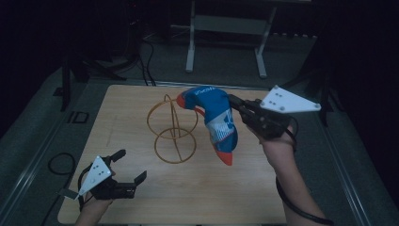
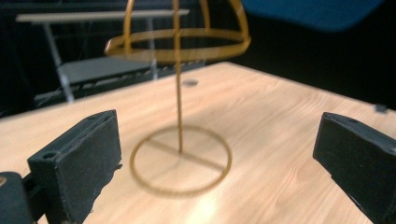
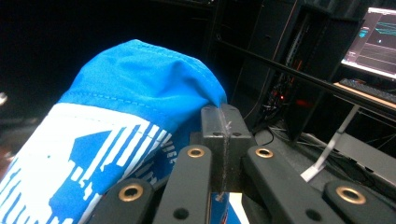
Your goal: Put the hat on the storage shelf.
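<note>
In the high view, a blue sock [image 1: 214, 117] with white panels and an orange toe and heel is seen lifted over the middle of the wooden desk [image 1: 141, 202]. Its top is draped against the upper hoop of a gold wire stand [image 1: 172, 129], and its toe hangs down clear of the desk. The sock is pinched at its right edge by the right hand-held gripper [image 1: 234, 104], held up at the right of the desk. The left hand-held gripper [image 1: 127, 165] is seen low at the near left corner, its jaws spread wide with nothing between them, well apart from the sock.

In the left gripper view, the two black jaws are seen far apart at the bottom corners, with bare desk [image 2: 280, 140] between them. The wire stand [image 2: 180, 140] is framed straight ahead, its round base flat on the desk and its thin stem upright. A blurred patch of the blue sock [image 2: 308, 11] is caught at the top right.

In the right gripper view, the jaws are seen pressed together on a fold of the sock [image 3: 140, 84], which bulges to the left of them, blue above and white-patterned below.
</note>
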Available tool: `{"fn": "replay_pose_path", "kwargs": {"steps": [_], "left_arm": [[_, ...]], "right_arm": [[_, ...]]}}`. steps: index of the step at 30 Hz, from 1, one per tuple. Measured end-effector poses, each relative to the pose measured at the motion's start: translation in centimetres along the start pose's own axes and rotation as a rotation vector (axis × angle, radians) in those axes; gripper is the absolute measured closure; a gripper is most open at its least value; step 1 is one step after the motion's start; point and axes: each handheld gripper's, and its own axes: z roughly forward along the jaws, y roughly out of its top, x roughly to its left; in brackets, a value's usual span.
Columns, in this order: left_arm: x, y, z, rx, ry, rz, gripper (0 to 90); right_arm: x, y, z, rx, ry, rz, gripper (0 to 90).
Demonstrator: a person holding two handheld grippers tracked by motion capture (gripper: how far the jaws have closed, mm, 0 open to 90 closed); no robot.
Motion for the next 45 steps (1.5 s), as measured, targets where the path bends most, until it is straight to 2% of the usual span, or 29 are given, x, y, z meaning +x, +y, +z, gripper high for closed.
{"fn": "replay_pose_path", "kwargs": {"steps": [5,8,10,12,17,24,28,33,35,45], "left_arm": [[-0.1,-2.7,-0.1,0.021,0.081,-0.015,1.4],[0.2,-3.7,-0.1,0.014,0.104,-0.062,1.5],[0.3,-4.1,-0.2,-0.010,0.127,-0.087,1.5],[0.5,-4.3,-0.4,-0.020,0.138,-0.100,1.5],[0.7,-4.2,-0.7,-0.037,0.150,-0.099,1.5],[0.7,-4.4,-0.8,-0.041,0.153,-0.092,1.5],[0.7,-4.5,-0.9,-0.048,0.157,-0.093,1.5],[0.6,-4.7,-0.9,-0.042,0.152,-0.093,1.5],[0.5,-4.7,-0.8,-0.034,0.149,-0.080,1.5],[0.6,-4.8,-0.8,-0.033,0.146,-0.085,1.5]], "right_arm": [[0.2,1.1,3.1,0.024,0.003,-0.004,90.0],[0.5,1.6,5.2,0.042,-0.001,-0.016,90.0],[0.6,1.9,6.4,0.050,0.011,-0.007,90.0],[0.9,2.4,8.0,0.062,0.016,-0.009,90.0],[2.3,2.9,11.2,0.088,0.054,-0.015,90.0],[3.7,2.2,14.5,0.132,0.100,-0.009,90.0],[3.9,1.6,15.8,0.161,0.113,-0.003,90.0],[3.8,0.7,16.8,0.184,0.106,0.004,90.0],[3.8,0.2,16.9,0.197,0.107,0.006,90.0],[2.6,-2.4,16.9,0.253,0.091,0.034,90.0]]}}
